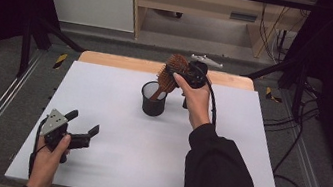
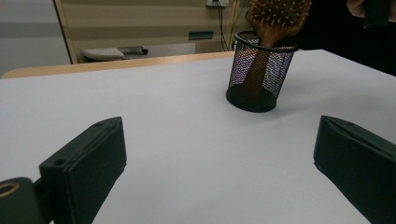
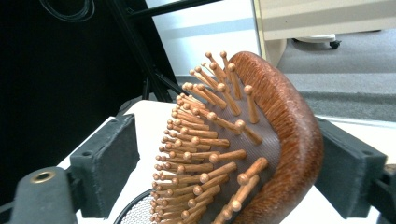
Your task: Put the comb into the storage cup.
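The wooden hairbrush [image 1: 170, 74] stands handle-down in the black mesh cup [image 1: 153, 102], just above the centre of the high view, on the white table [image 1: 115, 116]. The brush head leans toward the upper right. The right gripper [image 1: 188, 75] sits at the brush head with its jaws spread; in the right gripper view the head [image 3: 243, 154] lies between the pads, clear of the left pad. The left gripper [image 1: 81, 130] rests at the lower left, released, jaws wide apart, well apart from the cup [image 2: 259, 77].
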Demonstrator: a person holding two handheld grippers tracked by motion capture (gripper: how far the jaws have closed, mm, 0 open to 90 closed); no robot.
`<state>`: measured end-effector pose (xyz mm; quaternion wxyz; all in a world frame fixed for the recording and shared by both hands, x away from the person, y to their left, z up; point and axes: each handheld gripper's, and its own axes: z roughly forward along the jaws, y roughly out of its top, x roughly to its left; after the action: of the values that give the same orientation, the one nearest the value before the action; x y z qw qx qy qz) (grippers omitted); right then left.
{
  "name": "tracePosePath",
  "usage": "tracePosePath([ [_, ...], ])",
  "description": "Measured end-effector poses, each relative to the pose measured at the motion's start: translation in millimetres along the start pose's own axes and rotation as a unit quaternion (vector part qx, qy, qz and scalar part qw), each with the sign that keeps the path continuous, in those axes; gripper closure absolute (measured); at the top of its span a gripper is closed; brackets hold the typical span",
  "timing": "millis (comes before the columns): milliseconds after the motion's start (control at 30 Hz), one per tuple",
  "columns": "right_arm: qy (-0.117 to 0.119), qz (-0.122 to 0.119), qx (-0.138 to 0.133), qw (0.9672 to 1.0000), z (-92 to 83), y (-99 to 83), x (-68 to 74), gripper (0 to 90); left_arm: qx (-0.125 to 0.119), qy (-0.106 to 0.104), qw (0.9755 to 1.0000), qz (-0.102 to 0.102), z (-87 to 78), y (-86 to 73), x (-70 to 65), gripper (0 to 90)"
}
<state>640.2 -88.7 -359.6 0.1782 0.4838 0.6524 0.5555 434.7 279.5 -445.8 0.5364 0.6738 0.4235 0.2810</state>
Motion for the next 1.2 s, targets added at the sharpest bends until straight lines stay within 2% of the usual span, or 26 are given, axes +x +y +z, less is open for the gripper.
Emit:
tracePosePath([
  [167, -0.008, -0.003, 0.006, 0.9999, 0.1, -0.1, 1.7, 7.0, 0.000, 0.000, 1.0000, 0.001, 0.1, 0.0, 0.0, 2.7],
  [367, -0.018, -0.004, 0.012, 0.9998, -0.1, 0.0, 2.9, 6.7, 0.000, 0.000, 1.0000, 0.000, 0.1, 0.0, 0.0, 2.7],
  [967, -0.018, -0.006, 0.007, 0.9998, -2.7, 1.5, 1.8, 6.8, 0.000, 0.000, 1.0000, 0.001, 0.1, 0.0, 0.0, 2.8],
  [1200, -0.023, -0.018, -0.005, 0.9996, -6.2, 4.7, 2.1, 8.2, 0.000, 0.000, 1.0000, 0.000, -0.1, 0.0, 0.2, 2.7],
])
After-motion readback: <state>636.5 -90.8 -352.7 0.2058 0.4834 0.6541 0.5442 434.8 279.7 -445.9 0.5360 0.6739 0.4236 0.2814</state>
